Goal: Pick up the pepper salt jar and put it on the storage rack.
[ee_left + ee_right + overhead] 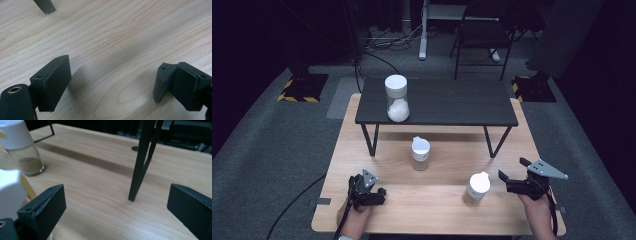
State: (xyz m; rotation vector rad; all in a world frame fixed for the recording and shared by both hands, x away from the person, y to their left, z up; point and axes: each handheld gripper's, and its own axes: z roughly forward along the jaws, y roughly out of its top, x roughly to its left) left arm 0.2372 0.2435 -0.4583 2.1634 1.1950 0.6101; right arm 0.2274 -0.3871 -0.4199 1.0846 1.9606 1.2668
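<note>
Light wooden bench [432, 197] carrying black low metal-legged shelf [437, 102]; on shelf, tall clear jar w/ white lid and white powder [396, 98]. Under shelf's front edge, small clear glass shaker w/ white flip cap [420, 153]. Nearer, second small white-capped shaker [476, 188], just left of right gripper [511, 181], not touching.

Right fingers [43, 207] spread, nothing between. Left gripper [373, 194] resting low on bench, fingers [53, 81] spread, empty.

Risks: near shaker is narrow and top-heavy, so a sideways nudge from right finger would likely tip it. Shelf leg [140, 167] close ahead, so a wide swing could clip it.

High view gives whole layout; right gripper view shows brownish powder in far shaker [23, 152].
</note>
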